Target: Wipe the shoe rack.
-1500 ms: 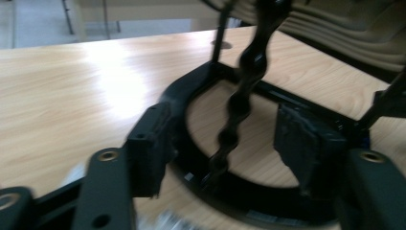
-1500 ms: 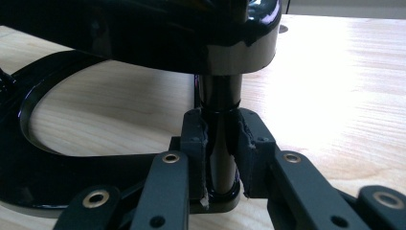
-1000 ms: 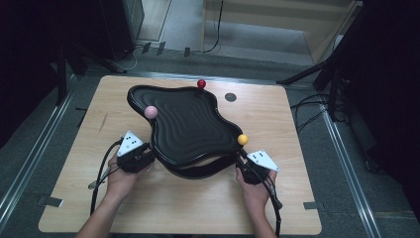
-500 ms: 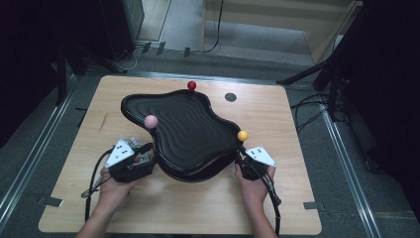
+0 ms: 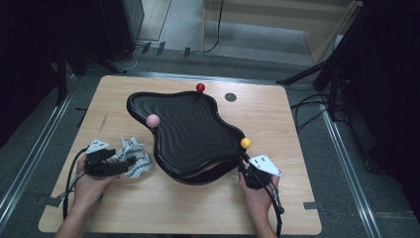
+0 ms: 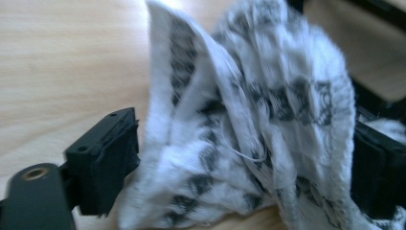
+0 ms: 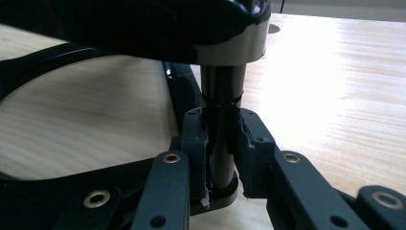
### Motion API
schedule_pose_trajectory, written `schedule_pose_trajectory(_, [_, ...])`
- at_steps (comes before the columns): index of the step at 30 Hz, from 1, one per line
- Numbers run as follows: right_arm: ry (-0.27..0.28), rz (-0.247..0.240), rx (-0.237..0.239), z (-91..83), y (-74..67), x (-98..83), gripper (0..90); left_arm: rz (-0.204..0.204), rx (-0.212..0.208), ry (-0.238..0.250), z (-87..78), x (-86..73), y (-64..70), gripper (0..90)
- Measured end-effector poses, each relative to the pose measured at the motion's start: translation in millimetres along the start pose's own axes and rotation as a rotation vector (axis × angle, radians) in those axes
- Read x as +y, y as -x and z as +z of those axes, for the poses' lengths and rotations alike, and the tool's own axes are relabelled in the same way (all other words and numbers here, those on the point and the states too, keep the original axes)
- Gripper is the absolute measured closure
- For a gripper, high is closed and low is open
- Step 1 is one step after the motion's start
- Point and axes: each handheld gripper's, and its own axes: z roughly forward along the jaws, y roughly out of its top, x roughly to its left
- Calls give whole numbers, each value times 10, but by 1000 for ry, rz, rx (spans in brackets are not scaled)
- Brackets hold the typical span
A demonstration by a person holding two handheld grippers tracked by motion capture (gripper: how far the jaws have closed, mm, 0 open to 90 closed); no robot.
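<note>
Tabletop: cloth between left gripper's open jaws.

A crumpled white cloth with black pattern lies on the surface just left of a wavy black tray, raised on a post, bearing pink, red and yellow balls at its rim

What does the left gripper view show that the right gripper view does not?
Left gripper view alone: a crumpled white cloth with black pattern lying between the left gripper fingers, which have just been opening. Right gripper view alone: the right gripper shut on a slim dark post under the wavy black tray. Both share the light wooden table.
</note>
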Motion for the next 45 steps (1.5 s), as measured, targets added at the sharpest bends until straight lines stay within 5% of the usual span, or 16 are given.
schedule_pose_trajectory(11, [-7, 12, 30, -129, -66, -61, 752, 24, 30, -14, 27, -40, 38, 383])
schedule_pose_trajectory(14, [-15, 14, 35, -142, -125, -60, 751, 20, 31, -7, 10, -57, 18, 510])
schedule_pose_trajectory(17, [-22, 13, 42, -134, -193, -53, 751, -1, 14, 9, 9, -80, 0, 677])
schedule_pose_trajectory(20, [-25, 11, 55, -123, -272, -50, 750, 19, 21, 23, -12, -82, 26, 783])
schedule_pose_trajectory(26, [-36, 11, 75, -77, -445, -30, 748, 24, -49, 125, -193, -95, 117, 817])
schedule_pose_trajectory(30, [-37, 9, 88, -16, -559, -10, 747, 56, -108, 203, -350, -169, 335, 819])
schedule_pose_trajectory(37, [-44, -2, 125, 81, -752, 24, 746, 199, -160, 344, -562, -315, 900, 819])
schedule_pose_trajectory(41, [-41, -8, 160, 103, -817, 21, 744, 292, -166, 408, -592, -355, 1246, 819])
schedule_pose_trajectory(45, [-30, -20, 192, 117, -844, 10, 745, 342, -176, 448, -555, -320, 1493, 818])
